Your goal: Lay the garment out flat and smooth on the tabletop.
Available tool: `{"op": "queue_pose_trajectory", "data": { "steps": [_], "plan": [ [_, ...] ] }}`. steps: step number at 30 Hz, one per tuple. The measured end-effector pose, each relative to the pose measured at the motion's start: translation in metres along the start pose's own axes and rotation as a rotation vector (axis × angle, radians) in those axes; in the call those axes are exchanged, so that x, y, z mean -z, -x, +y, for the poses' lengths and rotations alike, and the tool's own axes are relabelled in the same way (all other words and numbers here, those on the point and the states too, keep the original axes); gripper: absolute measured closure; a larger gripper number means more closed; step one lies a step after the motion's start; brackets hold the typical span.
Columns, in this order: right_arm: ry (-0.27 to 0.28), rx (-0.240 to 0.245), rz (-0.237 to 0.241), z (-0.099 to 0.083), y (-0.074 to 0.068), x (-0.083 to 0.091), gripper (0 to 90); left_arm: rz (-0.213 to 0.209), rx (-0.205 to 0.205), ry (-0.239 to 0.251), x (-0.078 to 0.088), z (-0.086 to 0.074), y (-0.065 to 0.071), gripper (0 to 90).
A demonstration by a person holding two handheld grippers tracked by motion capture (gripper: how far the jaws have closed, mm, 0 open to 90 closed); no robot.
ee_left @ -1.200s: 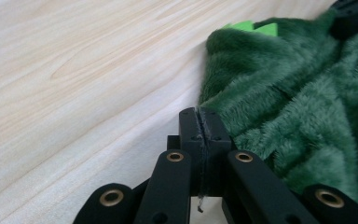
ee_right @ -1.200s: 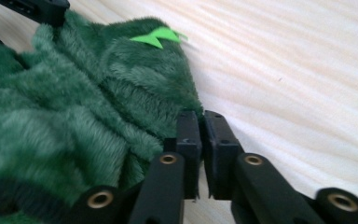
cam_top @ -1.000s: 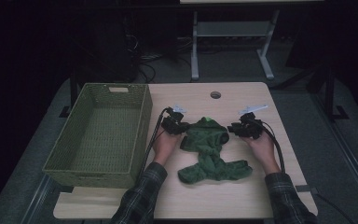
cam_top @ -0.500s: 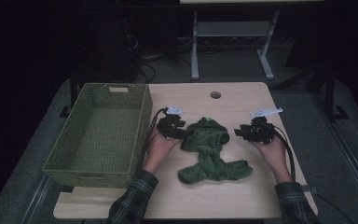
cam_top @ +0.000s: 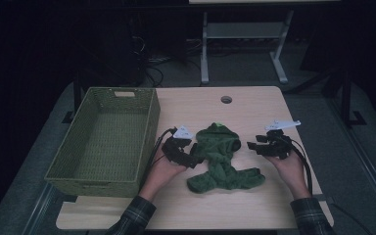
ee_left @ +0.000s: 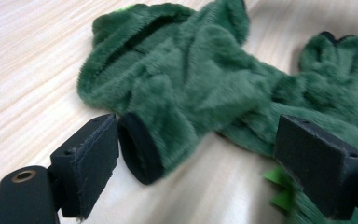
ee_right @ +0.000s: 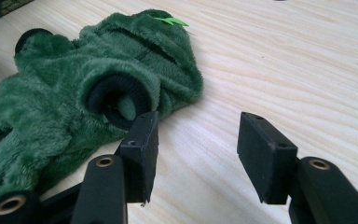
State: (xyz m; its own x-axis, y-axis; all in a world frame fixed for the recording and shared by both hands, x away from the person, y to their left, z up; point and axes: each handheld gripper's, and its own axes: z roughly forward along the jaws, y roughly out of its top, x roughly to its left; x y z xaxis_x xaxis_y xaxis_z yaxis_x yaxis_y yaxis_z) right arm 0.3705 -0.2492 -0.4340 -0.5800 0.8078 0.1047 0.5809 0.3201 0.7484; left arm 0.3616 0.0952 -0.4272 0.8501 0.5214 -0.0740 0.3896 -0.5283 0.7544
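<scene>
A green fuzzy hooded garment lies spread flat on the wooden table. My left gripper sits at its left sleeve. In the left gripper view the gripper is open; its jaws have just been opening wide. The black-lined sleeve cuff lies loose between them, beside the left pad. My right gripper is apart from the garment's right side. In its own view the right gripper is open, its jaws having just been opening, with bare table between them. The other cuff lies just beyond its left jaw.
A green woven basket stands at the table's left, close to my left hand. A round cable hole is at the back of the table. Bare wood lies right of the garment and along the front edge.
Both grippers have let go of the garment's sleeves, opened and drawn outward, the left toward the basket, the right to the right. The garment lies a little more spread.
</scene>
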Motion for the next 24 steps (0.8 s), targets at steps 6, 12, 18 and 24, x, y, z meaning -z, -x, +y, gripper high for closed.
{"op": "queue_pose_trajectory", "data": {
  "steps": [6, 12, 18, 24],
  "plan": [
    [-0.006, -0.001, -0.008, -0.005, -0.004, 0.004, 42.7, -0.001, -0.025, 0.002, 0.011, -0.012, 0.014, 12.9],
    [0.000, 0.001, -0.007, -0.007, -0.009, 0.009, 40.3, -0.003, -0.033, -0.008, 0.018, -0.029, 0.028, 12.9],
    [-0.002, 0.010, -0.012, -0.014, -0.016, 0.012, 39.0, 0.012, -0.053, -0.025, 0.023, -0.042, 0.045, 12.9],
    [0.002, 0.020, -0.012, -0.019, -0.020, 0.018, 38.1, 0.018, -0.059, -0.034, 0.031, -0.060, 0.061, 12.9]
  ]
}}
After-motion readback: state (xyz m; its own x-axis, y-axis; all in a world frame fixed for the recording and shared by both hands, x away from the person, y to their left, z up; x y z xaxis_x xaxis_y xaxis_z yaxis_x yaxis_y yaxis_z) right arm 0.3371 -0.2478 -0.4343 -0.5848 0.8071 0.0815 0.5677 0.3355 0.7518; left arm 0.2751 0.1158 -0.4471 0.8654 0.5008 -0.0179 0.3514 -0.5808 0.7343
